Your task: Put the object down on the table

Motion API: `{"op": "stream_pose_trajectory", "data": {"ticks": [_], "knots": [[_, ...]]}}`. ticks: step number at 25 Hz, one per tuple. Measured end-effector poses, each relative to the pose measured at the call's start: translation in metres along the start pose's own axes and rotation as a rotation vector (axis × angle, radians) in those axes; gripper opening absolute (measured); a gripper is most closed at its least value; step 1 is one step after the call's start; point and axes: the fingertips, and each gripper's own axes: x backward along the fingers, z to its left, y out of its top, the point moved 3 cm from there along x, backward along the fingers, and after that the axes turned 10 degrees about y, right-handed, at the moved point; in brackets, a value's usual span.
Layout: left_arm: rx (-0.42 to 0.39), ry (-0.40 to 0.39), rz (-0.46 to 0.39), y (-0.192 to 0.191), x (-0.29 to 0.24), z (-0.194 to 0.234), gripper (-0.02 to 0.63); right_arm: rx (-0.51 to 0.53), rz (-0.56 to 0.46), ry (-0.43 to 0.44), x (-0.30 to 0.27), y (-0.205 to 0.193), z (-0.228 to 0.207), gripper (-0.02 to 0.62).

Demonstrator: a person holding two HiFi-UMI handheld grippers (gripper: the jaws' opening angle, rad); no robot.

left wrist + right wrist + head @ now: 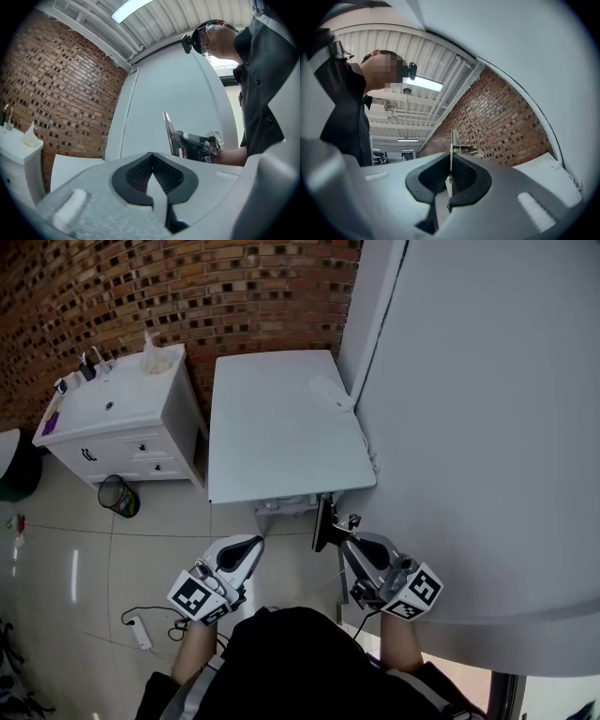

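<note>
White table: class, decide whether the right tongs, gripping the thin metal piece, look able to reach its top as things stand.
Probably yes. The right tongs hold the thin metal piece just short of the white table and its near edge, and nothing shows between them.

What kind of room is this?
Probably a washroom corner: a white sink cabinet, a wastebasket beside it, and a shiny tiled floor.
</note>
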Motion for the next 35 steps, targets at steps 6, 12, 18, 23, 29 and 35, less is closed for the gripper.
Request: {"op": "stream_pose_trajectory", "data": {"ticks": [6, 12, 18, 23, 29, 35], "knots": [[-0.014, 0.069, 0.019, -0.007, 0.016, -0.001, 0.000, -0.021, -0.002, 0.046, -0.002, -0.007, -0.002, 0.011], [-0.012, 0.103, 0.053, -0.023, 0.003, -0.012, 0.000, -0.028, 0.036, 0.039, 0.018, -0.022, -0.010, 0.011], [0.017, 0.076, 0.065, -0.021, -0.005, -0.017, 0.000, -0.084, 0.002, 0.009, 0.022, -0.021, -0.017, 0.011], [0.026, 0.088, 0.077, -0.037, -0.011, 0.008, 0.000, -0.076, 0.020, -0.001, 0.015, -0.032, -0.031, 0.011], [0.030, 0.050, 0.053, -0.034, -0.041, 0.072, 0.000, -0.054, 0.022, -0.061, -0.026, -0.043, -0.071, 0.011], [0.015, -0.006, 0.032, -0.006, -0.069, 0.149, 0.000, -0.034, -0.013, -0.108, -0.085, -0.037, -0.111, 0.011]]}}
